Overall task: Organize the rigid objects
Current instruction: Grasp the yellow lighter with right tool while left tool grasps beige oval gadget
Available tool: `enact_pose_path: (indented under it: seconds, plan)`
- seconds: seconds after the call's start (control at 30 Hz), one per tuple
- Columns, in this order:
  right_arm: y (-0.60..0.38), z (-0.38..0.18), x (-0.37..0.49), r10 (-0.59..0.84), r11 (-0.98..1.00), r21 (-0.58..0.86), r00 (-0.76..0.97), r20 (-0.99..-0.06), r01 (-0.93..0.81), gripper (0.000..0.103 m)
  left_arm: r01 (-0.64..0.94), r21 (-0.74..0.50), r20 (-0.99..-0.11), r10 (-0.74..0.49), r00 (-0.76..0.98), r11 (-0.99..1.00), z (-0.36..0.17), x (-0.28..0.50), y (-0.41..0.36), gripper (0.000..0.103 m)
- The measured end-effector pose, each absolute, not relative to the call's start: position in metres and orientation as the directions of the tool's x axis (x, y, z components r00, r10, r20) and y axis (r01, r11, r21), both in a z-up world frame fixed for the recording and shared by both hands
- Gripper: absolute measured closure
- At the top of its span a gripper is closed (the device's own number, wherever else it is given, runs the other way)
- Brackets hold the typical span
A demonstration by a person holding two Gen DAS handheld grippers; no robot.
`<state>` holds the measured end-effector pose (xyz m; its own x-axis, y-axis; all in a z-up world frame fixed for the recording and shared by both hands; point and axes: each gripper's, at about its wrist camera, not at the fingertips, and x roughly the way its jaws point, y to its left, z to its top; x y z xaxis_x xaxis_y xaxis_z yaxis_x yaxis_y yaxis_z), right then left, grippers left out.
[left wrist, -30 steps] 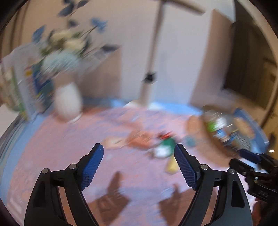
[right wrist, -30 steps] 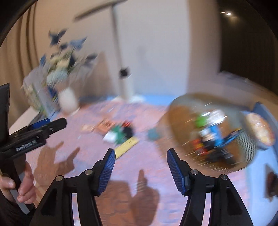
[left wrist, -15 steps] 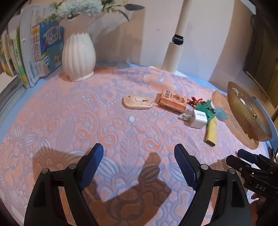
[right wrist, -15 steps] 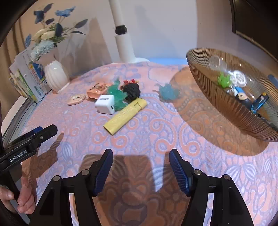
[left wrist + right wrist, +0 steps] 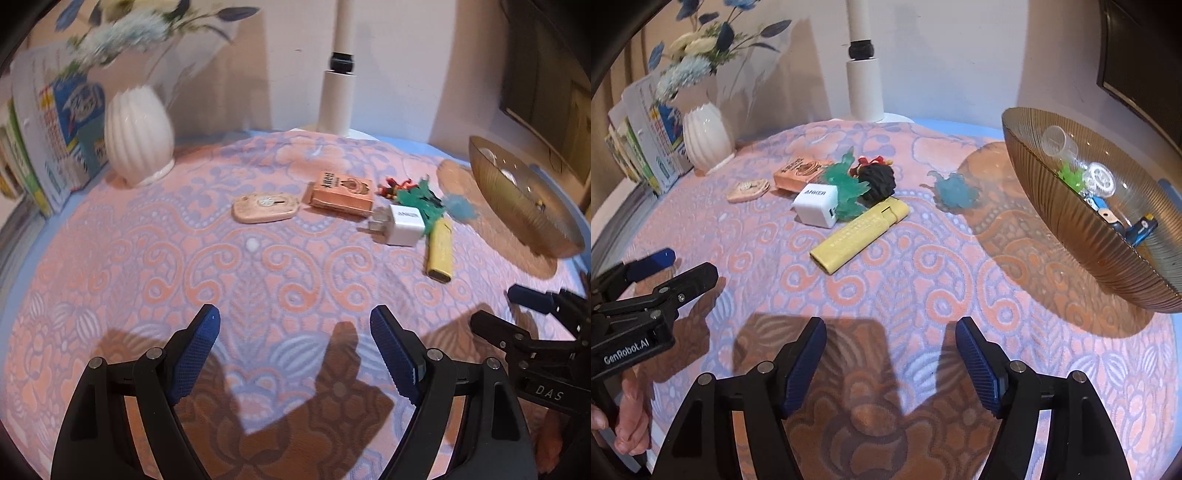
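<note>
Both grippers are hovering low over the near part of the patterned cloth (image 5: 923, 280), neither gripping anything: the left gripper (image 5: 293, 354) is standing wide and released, and the right gripper (image 5: 890, 363) is opening its jaws with only bare cloth between them. The loose things are lying in a cluster toward the far middle of the cloth: a yellow lighter (image 5: 858, 234) nearest, a white charger (image 5: 816, 205) just to its left, a green figure (image 5: 847, 186) and a black figure (image 5: 877, 181) touching behind them, an orange box (image 5: 798, 173) and a flat beige tag (image 5: 748, 190) further left, and a blue figure (image 5: 955, 192) apart on the right. The ribbed amber bowl (image 5: 1071, 229), already holding several small pieces, is sitting at the far right. The step in hand looks like reaching for a first pick. The yellow lighter seems the sensible choice for the right gripper, being closest and free on its near end; approaching across its narrow width, with the pads straddling the long sides, should be keeping it from skidding into the white charger. The soft cloth may be snagging fingertips, so a shallow descent is advisable.
</note>
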<state>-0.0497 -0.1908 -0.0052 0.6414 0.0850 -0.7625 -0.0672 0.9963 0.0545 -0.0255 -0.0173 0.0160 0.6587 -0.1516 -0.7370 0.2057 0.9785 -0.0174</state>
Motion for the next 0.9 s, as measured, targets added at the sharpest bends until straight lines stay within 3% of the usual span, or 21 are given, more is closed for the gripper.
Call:
enact_pose_path:
  seconds: [0.27, 0.4, 0.57, 0.67, 0.73, 0.9]
  plan:
    - [-0.19, -0.008, -0.048, 0.079, 0.997, 0.047, 0.634, -0.77, -0.067, 0.027, 0.206, -0.01, -0.746, -0.144, 0.65, 0.979, 0.015, -0.024, -0.017, 0.021]
    - [-0.188, -0.01, -0.047, 0.068, 0.997, 0.034, 0.622, -0.78, -0.067, 0.015, 0.207, -0.011, -0.746, -0.146, 0.65, 0.978, 0.015, -0.024, -0.018, 0.021]
    - [-0.188, -0.011, -0.046, 0.065, 0.997, 0.032, 0.619, -0.783, -0.064, 0.014, 0.21, -0.008, -0.748, -0.145, 0.648, 0.978, 0.014, -0.025, -0.018, 0.021]
    - [-0.189, -0.014, -0.04, 0.053, 0.998, 0.031, 0.573, -0.818, -0.048, 0.0, 0.235, -0.046, -0.784, -0.181, 0.593, 0.971, 0.012, -0.018, -0.013, 0.021]
    - [-0.193, -0.013, -0.031, 0.064, 0.998, 0.052, 0.509, -0.859, -0.038, 0.0, 0.306, -0.085, -0.821, -0.241, 0.518, 0.948, 0.016, -0.008, -0.005, 0.021]
    - [-0.204, -0.004, -0.011, 0.144, 0.971, 0.22, 0.499, -0.854, 0.096, 0.0, 0.382, 0.029, -0.8, -0.208, 0.562, 0.924, 0.051, 0.02, 0.011, 0.021]
